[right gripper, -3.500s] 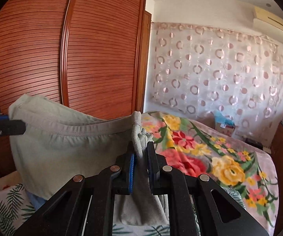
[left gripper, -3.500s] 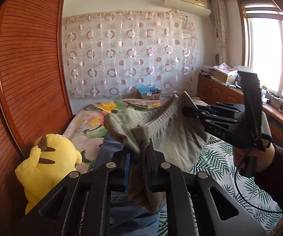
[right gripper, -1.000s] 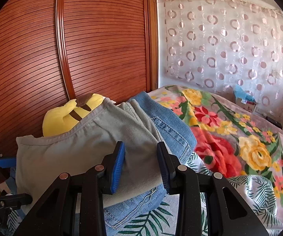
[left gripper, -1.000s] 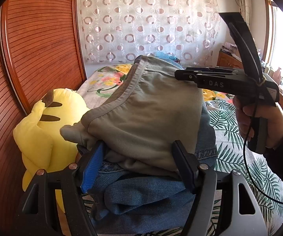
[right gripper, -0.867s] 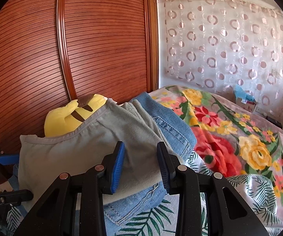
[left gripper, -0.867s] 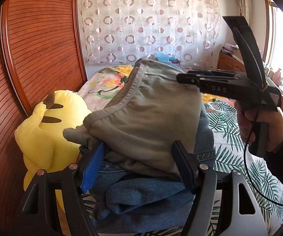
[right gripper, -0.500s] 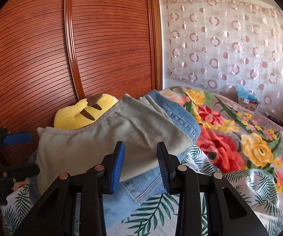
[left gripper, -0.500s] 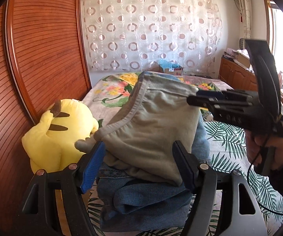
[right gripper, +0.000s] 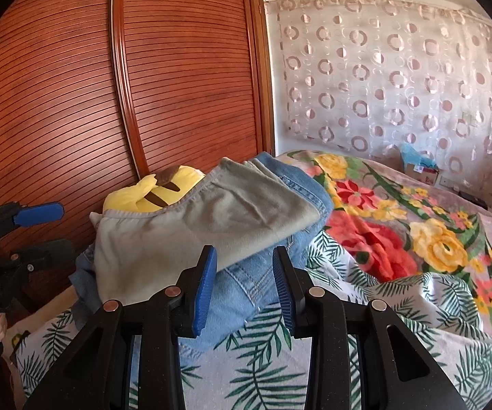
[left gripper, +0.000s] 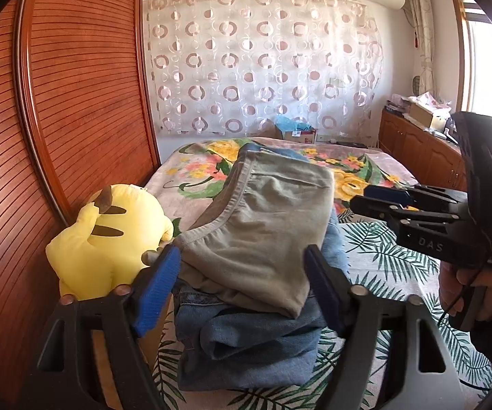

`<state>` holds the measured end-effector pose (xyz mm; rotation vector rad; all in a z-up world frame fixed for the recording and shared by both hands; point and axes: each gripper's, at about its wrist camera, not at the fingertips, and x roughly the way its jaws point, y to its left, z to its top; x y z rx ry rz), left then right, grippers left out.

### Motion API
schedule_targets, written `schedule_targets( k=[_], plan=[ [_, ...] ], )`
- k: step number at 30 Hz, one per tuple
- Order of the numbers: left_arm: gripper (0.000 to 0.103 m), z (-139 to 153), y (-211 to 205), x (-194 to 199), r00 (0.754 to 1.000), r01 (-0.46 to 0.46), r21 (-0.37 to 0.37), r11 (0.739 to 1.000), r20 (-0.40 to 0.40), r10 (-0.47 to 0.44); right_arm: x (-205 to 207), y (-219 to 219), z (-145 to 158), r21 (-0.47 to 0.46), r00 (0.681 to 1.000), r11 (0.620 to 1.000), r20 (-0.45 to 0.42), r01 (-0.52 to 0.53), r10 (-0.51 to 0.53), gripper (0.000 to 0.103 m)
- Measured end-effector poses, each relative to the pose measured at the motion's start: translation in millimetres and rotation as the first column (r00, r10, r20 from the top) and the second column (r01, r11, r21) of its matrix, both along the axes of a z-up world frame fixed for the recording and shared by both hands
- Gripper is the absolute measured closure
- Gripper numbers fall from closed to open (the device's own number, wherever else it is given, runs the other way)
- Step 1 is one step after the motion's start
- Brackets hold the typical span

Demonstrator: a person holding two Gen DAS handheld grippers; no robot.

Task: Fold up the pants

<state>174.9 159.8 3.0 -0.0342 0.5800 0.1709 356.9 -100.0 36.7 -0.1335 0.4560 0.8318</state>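
We judge the folding itself to be done: the grey pants (left gripper: 263, 229) lie as a flat, compact packet on top of a folded pair of jeans (left gripper: 249, 341), and the two make a small stack on the bed (left gripper: 382, 266), right beside a yellow plush toy (left gripper: 109, 235) and close to the wooden wardrobe door (left gripper: 82, 102). What may be left, as far as we can tell, is only to draw our grippers clear, or perhaps to square the packet on the stack, since its far corner overhangs the jeans a little. Our left gripper (left gripper: 242, 283) has just been opening its jaws; they stand wide on either side of the near end of the packet without pressing on it, so it has hold of nothing. Our right gripper (right gripper: 244, 287) is partly open, its jaws apart and empty, just short of the stack's edge. The packet's long axis runs away from the left gripper toward the far curtain (left gripper: 263, 61), with the waistband along the side nearest the plush toy and the folded edge toward us.
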Motion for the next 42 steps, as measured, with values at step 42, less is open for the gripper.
schedule_targets(
  k=[42],
  plan=[
    [0.011,36.8,-120.1,-64.8,0.97,0.231,-0.001,0.973,0.082,-0.23,-217.3,-110.9,21.3,0.113,0.947,0.945,0.064,0.308,-0.316,0.04]
  ],
)
